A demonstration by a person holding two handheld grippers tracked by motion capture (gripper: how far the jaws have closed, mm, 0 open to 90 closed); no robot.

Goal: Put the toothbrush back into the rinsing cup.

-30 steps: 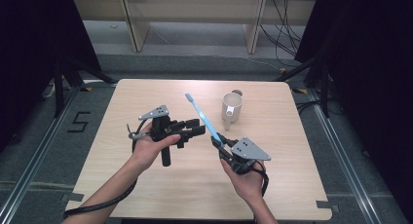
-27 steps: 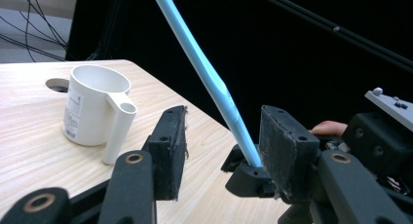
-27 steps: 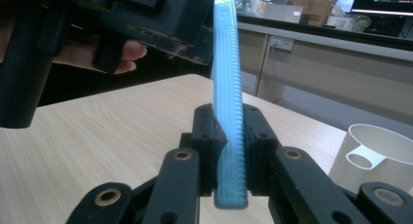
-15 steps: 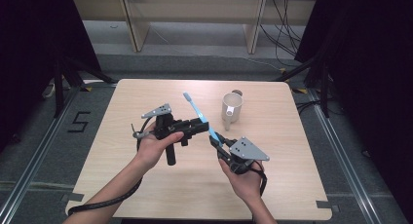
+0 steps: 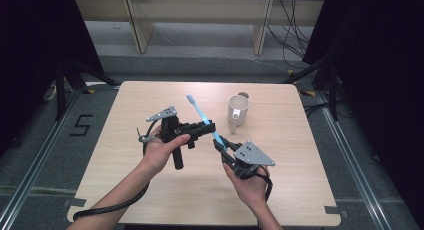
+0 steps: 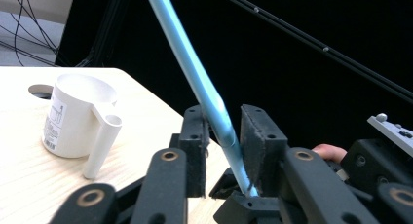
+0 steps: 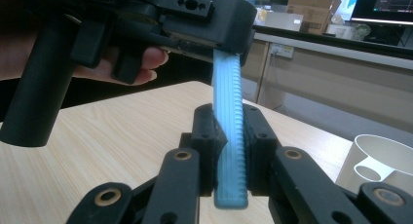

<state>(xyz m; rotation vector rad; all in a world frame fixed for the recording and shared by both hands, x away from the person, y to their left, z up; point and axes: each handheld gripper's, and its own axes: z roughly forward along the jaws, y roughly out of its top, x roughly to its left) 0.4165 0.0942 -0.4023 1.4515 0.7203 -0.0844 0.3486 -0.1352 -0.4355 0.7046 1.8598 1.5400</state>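
A light blue toothbrush (image 5: 201, 116) slants up over the table, bristle end far and high. My right gripper (image 5: 220, 144) is shut on its ribbed handle end (image 7: 228, 136). My left gripper (image 5: 208, 126) comes in from the left, and the toothbrush shaft (image 6: 195, 73) runs between its jaws. Those jaws have just been closing, but gaps still show beside the shaft, so the pads (image 6: 256, 136) do not press it. A white cup (image 5: 237, 110) with a hollow tubular handle stands upright behind the grippers, seen also at the left in the left gripper view (image 6: 73, 114).
The wooden table (image 5: 150, 190) has rounded corners, with bare surface in front and to the left. Its far right edge drops off close behind the cup (image 7: 384, 156). Shelving legs and cables lie on the floor beyond the table.
The left gripper has tilted slightly and its jaws have narrowed around the toothbrush shaft. Both hands and the toothbrush stay in about the same place.
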